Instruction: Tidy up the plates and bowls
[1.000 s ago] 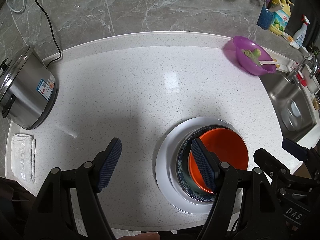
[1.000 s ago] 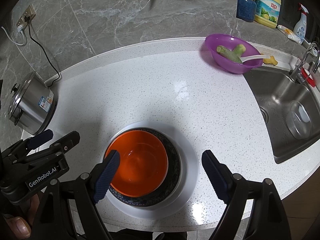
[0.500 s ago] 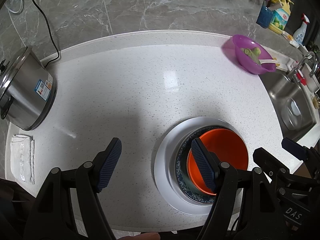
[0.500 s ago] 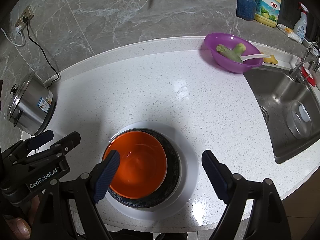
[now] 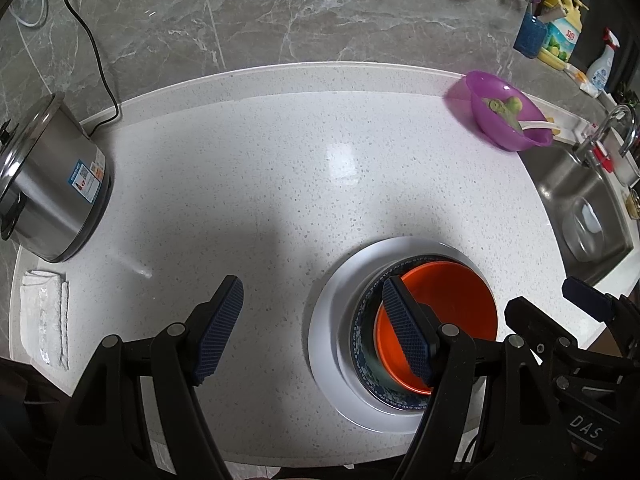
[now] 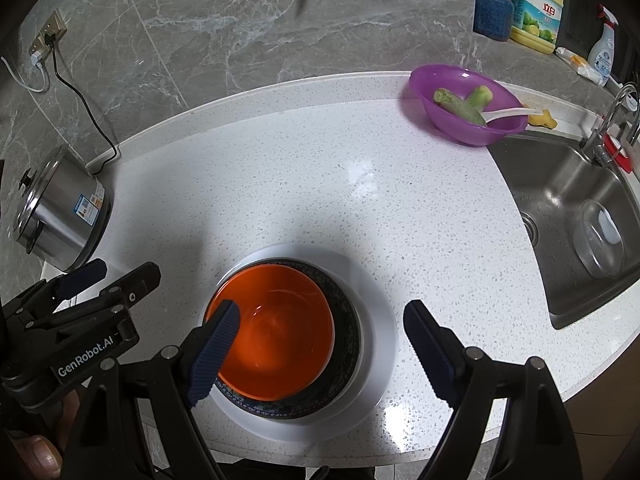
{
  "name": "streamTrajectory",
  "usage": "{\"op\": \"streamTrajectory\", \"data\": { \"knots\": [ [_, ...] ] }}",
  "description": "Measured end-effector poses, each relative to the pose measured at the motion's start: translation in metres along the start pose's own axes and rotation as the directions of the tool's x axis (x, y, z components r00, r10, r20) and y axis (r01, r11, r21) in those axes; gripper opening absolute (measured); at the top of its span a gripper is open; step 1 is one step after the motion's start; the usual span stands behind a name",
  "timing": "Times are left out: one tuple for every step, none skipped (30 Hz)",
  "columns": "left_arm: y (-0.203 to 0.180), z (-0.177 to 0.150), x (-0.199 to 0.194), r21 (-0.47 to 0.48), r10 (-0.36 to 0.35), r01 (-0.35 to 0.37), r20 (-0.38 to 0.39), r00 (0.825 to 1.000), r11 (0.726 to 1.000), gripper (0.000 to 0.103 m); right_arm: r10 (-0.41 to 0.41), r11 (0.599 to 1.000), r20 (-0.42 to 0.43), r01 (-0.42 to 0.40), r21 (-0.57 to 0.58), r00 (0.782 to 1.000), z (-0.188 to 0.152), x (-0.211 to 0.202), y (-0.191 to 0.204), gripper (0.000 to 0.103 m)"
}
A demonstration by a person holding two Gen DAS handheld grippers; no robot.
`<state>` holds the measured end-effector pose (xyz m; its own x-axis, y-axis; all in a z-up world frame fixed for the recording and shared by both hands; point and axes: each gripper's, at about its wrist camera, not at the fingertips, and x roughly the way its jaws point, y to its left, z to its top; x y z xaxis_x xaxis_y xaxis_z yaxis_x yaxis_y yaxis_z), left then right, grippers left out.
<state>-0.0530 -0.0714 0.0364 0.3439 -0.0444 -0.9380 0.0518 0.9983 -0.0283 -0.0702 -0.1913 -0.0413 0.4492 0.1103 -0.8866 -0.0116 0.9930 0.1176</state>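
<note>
Nothing has moved since the earlier frame. We log: desk; white plate near its front edge, bearing patterned bowl, orange bowl nested inside; left gripper, right gripper, fingers apart, empty.

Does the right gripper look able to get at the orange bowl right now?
Probably yes. The right gripper hangs open over the orange bowl, which sits topmost in the stack on the white plate, with nothing covering it.

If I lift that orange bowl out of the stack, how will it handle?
The orange bowl looks like thin glossy plastic, so probably light and somewhat slippery. It sits loose and off-centre in the dark patterned bowl, so a push would likely slide it. Its thin rim suits an edge pinch.
</note>
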Motion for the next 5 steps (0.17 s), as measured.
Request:
{"op": "streamTrajectory", "data": {
  "knots": [
    [0.0, 0.0003, -0.0003, 0.001, 0.001, -0.001, 0.005, 1.0, 1.0, 0.071, 0.0, 1.0, 0.0, 0.0, -0.001, 1.0, 0.0006, -0.0003, 0.0005, 0.086],
    [-0.0002, 0.0003, -0.0009, 0.002, 0.005, -0.005, 0.01, 1.0, 1.0, 0.071, 0.0, 1.0, 0.0, 0.0, -0.001, 1.0, 0.0008, -0.0003, 0.0005, 0.086],
    [-0.0006, 0.0003, -0.001, 0.005, 0.007, -0.007, 0.015, 1.0, 1.0, 0.071, 0.0, 1.0, -0.001, 0.0, 0.0, 1.0, 0.0004, 0.0003, -0.0001, 0.086],
    [-0.0003, 0.0008, -0.0011, 0.006, 0.006, -0.006, 0.016, 1.0, 1.0, 0.071, 0.0, 1.0, -0.001, 0.0, -0.001, 1.0, 0.0007, 0.0001, 0.0001, 0.086],
    [0.0004, 0.0016, -0.0015, 0.007, 0.004, -0.004, 0.015, 1.0, 1.0, 0.071, 0.0, 1.0, 0.0, 0.0, -0.002, 1.0, 0.0012, -0.0002, 0.0003, 0.086]
  ]
}}
